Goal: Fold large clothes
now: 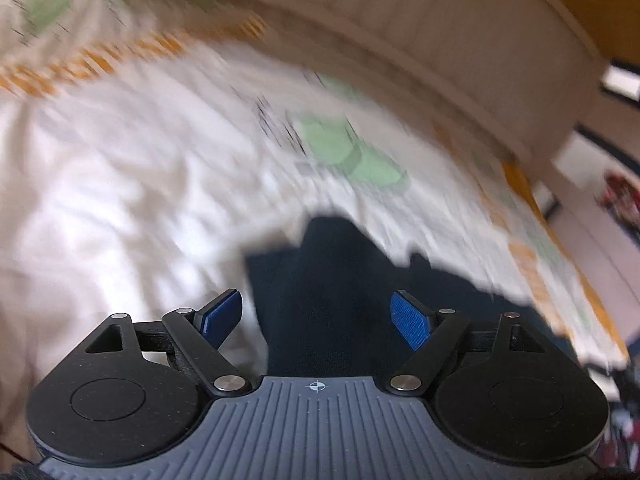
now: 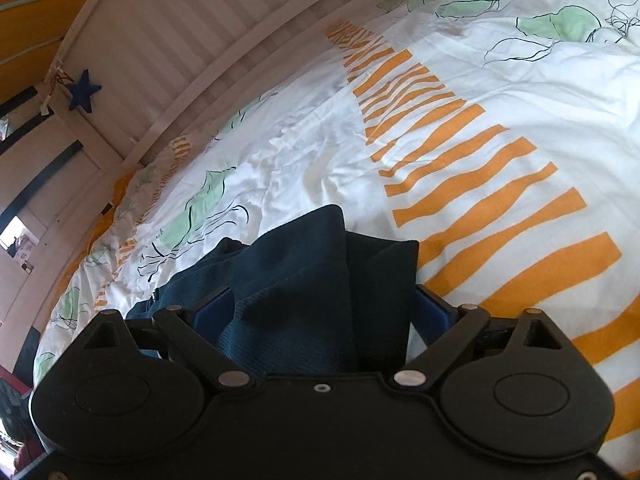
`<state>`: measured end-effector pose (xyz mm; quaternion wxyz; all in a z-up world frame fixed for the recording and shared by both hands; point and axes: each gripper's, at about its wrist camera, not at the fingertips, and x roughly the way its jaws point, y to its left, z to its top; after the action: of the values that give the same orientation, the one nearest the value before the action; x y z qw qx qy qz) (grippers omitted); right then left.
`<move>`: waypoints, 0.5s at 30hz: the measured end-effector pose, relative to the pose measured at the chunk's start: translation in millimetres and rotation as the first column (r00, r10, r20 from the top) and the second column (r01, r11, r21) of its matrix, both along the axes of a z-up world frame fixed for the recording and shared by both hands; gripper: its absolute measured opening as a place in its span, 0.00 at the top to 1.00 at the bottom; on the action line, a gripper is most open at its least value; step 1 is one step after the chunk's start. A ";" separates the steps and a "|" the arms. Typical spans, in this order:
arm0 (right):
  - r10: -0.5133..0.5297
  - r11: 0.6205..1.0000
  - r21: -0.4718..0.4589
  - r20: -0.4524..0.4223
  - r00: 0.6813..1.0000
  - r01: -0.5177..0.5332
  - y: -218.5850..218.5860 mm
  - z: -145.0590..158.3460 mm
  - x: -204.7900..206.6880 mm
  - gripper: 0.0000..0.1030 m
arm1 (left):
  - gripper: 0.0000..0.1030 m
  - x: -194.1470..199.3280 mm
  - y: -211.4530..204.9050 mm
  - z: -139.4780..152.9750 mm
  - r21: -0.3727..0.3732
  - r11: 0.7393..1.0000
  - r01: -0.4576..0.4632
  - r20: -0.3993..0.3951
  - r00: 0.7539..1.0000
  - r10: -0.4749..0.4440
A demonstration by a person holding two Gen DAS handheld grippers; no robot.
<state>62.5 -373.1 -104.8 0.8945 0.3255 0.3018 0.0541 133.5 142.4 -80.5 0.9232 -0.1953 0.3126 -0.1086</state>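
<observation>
A dark navy garment lies bunched on a white bedcover with orange stripes and green shapes. In the right wrist view my right gripper has its jaws spread wide. The fabric is heaped between its blue pads and hides most of the right-hand pad; I see no pinch on it. The left wrist view is motion-blurred. There my left gripper is open just above an edge of the garment, and both blue pads are bare.
A white slatted bed frame runs along the far side of the bed and also shows in the left wrist view. A blue star hangs on its post. Room clutter shows past the bed's edge.
</observation>
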 end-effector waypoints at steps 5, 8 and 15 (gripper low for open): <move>-0.001 1.000 -0.007 0.002 1.000 0.001 1.7 0.6 0.4 0.09 | 0.21 -12.6 2.6 35.0 0.062 0.994 -0.094 0.089 0.992 0.088; -0.005 1.000 0.001 0.002 1.000 0.005 1.5 0.2 0.4 0.09 | 0.21 -24.6 -15.2 58.2 0.113 0.991 -0.067 0.130 0.990 0.052; -0.014 1.000 0.024 0.001 1.000 0.014 -1.9 -0.5 -0.5 0.09 | 0.21 -56.3 -74.8 86.0 0.196 0.979 -0.064 0.173 0.985 0.029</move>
<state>62.0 -374.9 -105.3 0.8910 0.3383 0.2981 0.0519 77.2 67.6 5.4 0.9637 -0.0984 0.2379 -0.0710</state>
